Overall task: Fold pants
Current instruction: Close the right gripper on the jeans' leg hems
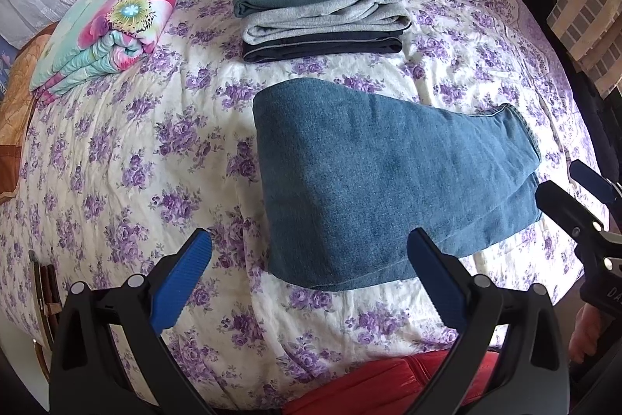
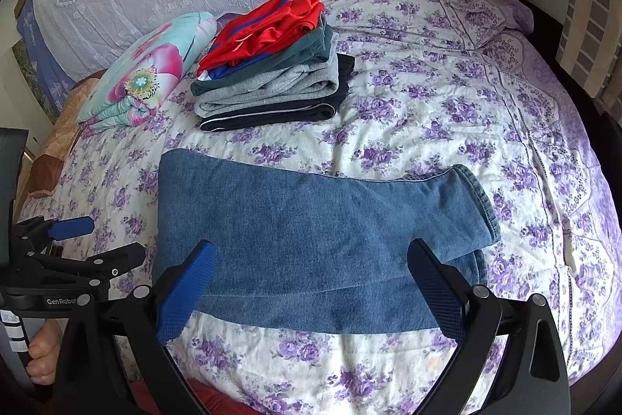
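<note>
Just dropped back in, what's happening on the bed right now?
A person is folding pants with a handheld tool in each hand. The blue jeans lie partly folded on the floral bedspread, legs doubled over, cuffs to the right. Both the left tool and the right tool are open, holding nothing. Behind the jeans sits a stack of folded clothes, with a folded floral quilt beside it.

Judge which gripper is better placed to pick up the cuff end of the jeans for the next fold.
Right. The right gripper hangs open over the jeans, nearer the cuffs; the left gripper, also open, sits at the opposite folded end.
</note>
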The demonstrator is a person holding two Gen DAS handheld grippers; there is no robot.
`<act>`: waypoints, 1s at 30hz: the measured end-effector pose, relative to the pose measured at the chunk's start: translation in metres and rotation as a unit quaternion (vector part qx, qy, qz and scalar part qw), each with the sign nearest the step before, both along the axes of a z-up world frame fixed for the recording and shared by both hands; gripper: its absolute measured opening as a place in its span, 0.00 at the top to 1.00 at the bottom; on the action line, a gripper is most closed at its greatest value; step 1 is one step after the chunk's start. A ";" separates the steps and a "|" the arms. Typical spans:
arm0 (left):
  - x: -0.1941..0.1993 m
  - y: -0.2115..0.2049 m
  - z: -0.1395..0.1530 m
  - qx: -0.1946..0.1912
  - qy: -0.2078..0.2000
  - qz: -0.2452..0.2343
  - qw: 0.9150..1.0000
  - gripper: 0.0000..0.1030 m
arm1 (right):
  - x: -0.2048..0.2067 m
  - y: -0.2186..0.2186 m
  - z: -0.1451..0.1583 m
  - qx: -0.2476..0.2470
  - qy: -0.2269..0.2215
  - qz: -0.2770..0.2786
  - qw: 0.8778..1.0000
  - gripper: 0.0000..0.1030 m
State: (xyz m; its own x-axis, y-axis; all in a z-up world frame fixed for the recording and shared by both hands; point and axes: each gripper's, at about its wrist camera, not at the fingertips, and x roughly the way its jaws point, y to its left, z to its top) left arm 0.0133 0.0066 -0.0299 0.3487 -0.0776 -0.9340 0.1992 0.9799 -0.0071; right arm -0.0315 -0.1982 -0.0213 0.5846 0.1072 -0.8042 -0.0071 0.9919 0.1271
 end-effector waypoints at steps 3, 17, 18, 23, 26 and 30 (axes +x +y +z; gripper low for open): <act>0.001 0.002 -0.003 -0.008 0.010 0.004 1.000 0.05 | -0.002 -0.002 -0.006 0.008 0.006 -0.002 1.000 0.04; 0.015 0.037 -0.027 -0.048 0.073 0.079 0.993 0.05 | -0.020 -0.099 -0.056 0.168 0.081 -0.119 0.975 0.04; 0.016 0.038 -0.029 -0.046 0.077 0.082 0.993 0.05 | -0.023 -0.103 -0.064 0.186 0.095 -0.121 0.970 0.04; 0.019 0.040 -0.034 -0.039 0.086 0.085 0.992 0.05 | -0.041 -0.113 -0.100 0.294 0.147 -0.158 0.931 0.04; 0.020 0.043 -0.036 -0.033 0.094 0.081 0.992 0.05 | -0.048 -0.116 -0.123 0.374 0.162 -0.189 0.894 0.04; 0.018 0.049 -0.038 -0.026 0.100 0.074 0.992 0.05 | -0.043 -0.118 -0.145 0.451 0.156 -0.239 0.846 0.04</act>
